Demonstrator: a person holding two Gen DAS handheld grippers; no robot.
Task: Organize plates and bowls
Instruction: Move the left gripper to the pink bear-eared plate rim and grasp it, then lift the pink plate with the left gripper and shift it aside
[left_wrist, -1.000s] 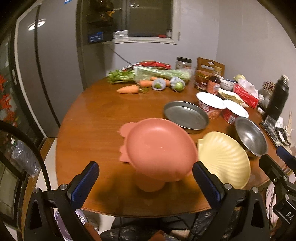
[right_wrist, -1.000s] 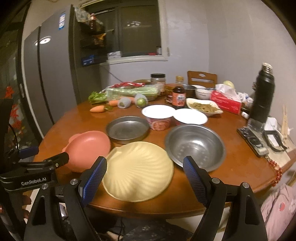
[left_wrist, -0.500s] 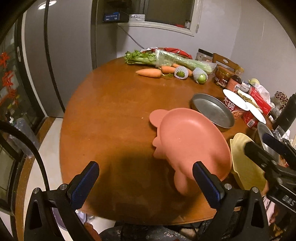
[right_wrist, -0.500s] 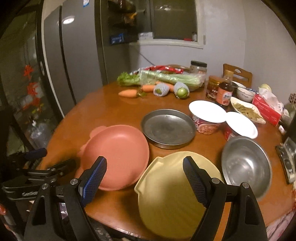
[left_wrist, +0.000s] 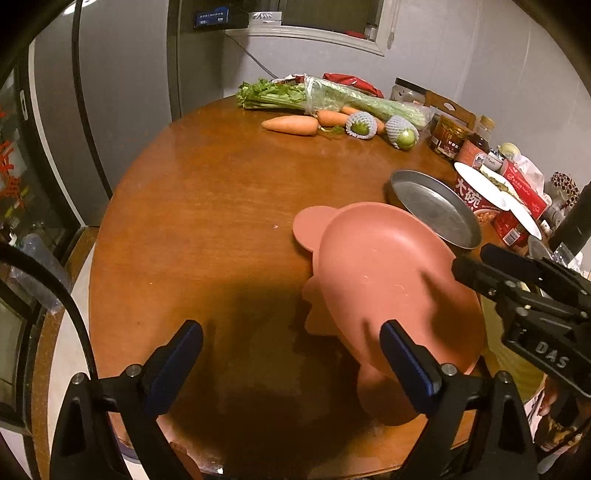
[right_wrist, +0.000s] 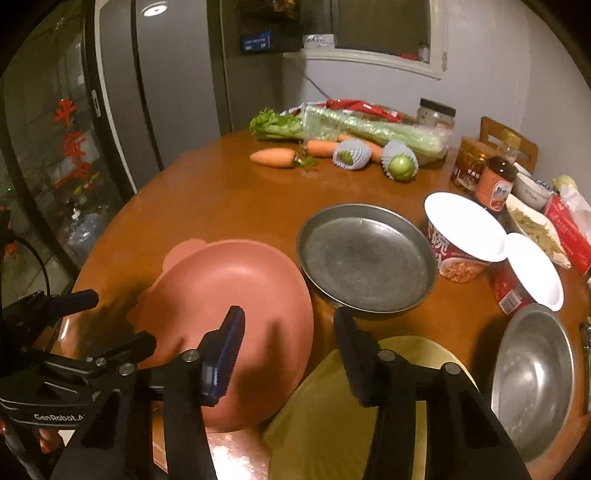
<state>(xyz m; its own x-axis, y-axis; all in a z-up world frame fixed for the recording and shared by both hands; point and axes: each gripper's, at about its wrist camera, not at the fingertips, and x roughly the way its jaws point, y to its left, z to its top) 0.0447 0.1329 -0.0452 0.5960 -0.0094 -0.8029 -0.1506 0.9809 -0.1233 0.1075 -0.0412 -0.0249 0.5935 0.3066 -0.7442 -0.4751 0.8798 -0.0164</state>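
We are closing the right gripper (right_wrist: 288, 325) on the pink plate (right_wrist: 236, 295)'s rim at the table (right_wrist: 207, 206)'s near edge to lift it, while the left gripper (left_wrist: 291, 350), closing only slightly, is hanging wide and empty beside it.

The round wooden table (right_wrist: 221, 192) bears everything here. At its far edge lies a bunch of celery in a clear bag (right_wrist: 354, 127), with a red packet (right_wrist: 364, 107) behind it. In front of the celery lie carrots (right_wrist: 273, 157) and two green fruits in foam netting (right_wrist: 400, 162). Right of the celery stand a glass jar (right_wrist: 436, 112), a jar of chili sauce (right_wrist: 469, 164) and a brown sauce bottle (right_wrist: 496, 181). Beyond the table's left side rises a grey refrigerator (right_wrist: 162, 85), and behind it a window sill (right_wrist: 369, 57).
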